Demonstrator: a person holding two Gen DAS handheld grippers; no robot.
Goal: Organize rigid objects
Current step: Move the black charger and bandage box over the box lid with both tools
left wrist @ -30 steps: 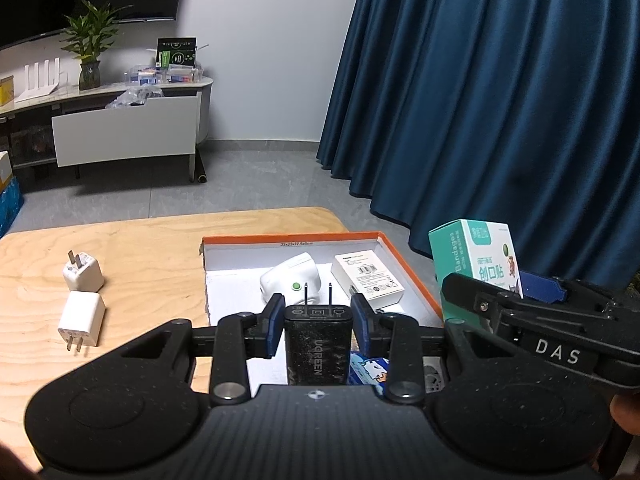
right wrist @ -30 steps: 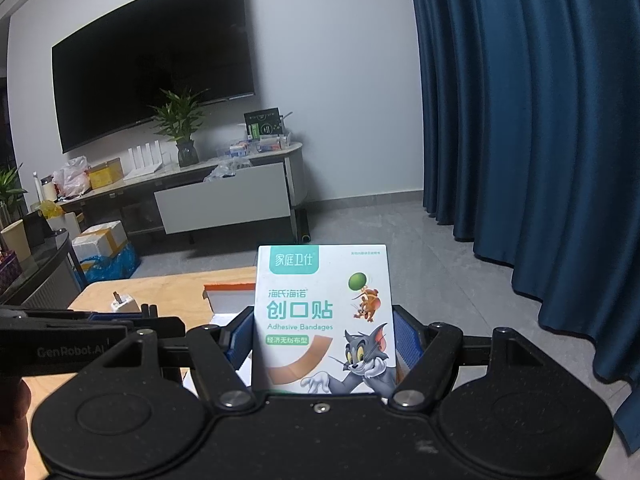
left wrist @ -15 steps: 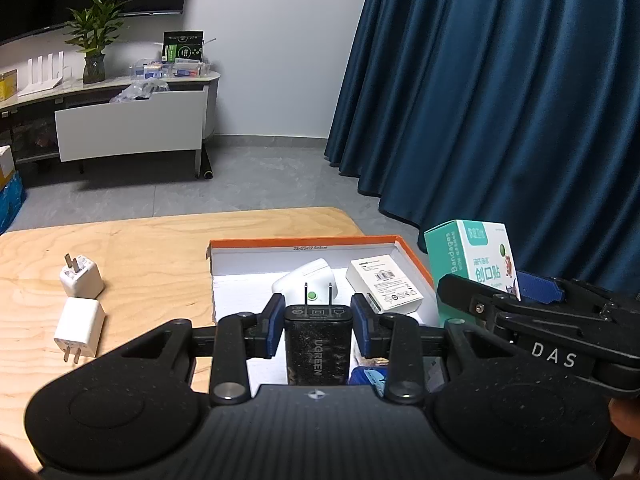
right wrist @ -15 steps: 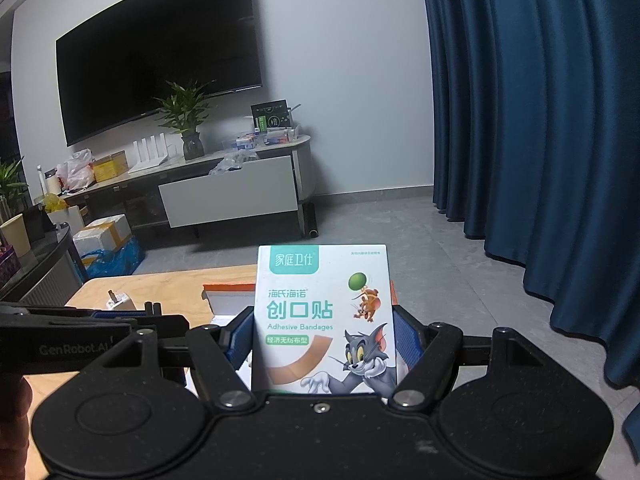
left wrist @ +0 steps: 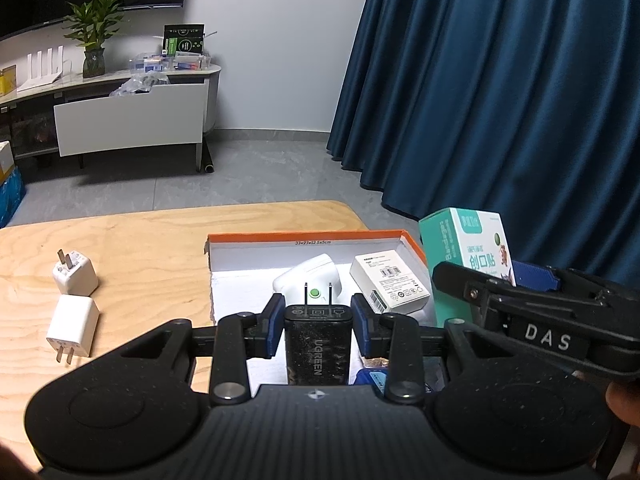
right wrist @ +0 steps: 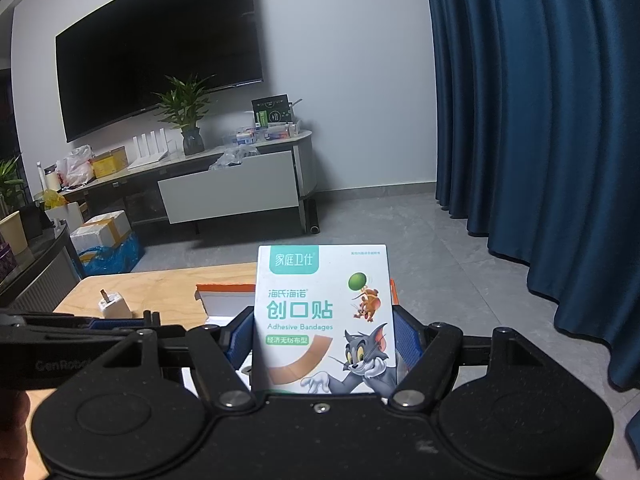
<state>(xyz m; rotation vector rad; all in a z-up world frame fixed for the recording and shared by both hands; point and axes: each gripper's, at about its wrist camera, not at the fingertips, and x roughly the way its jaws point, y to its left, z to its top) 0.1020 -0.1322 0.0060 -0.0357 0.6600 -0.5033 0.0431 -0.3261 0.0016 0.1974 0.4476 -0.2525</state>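
My left gripper [left wrist: 319, 322] is shut on a black charger [left wrist: 319, 344], prongs pointing away, held above the near part of an orange-rimmed white box [left wrist: 304, 237]. Inside the box lie a white adapter with a green dot [left wrist: 308, 282] and a small white carton [left wrist: 390, 288]. My right gripper [right wrist: 324, 344] is shut on an upright adhesive bandage box [right wrist: 324, 316], which also shows at the right of the left wrist view as the bandage box [left wrist: 464, 256], beside the orange box's right wall. Two white plug chargers [left wrist: 74, 276] [left wrist: 72, 324] lie on the wooden table [left wrist: 152, 248] to the left.
Blue curtains [left wrist: 500, 100] hang to the right beyond the table edge. A white TV stand [right wrist: 232, 188] with a plant and clutter lines the far wall under a dark screen. Something blue [left wrist: 374, 378] lies in the box beneath my left gripper.
Both views have drifted slightly: the box and table contents sit a little further right and lower than a second ago. Both grips are unchanged.
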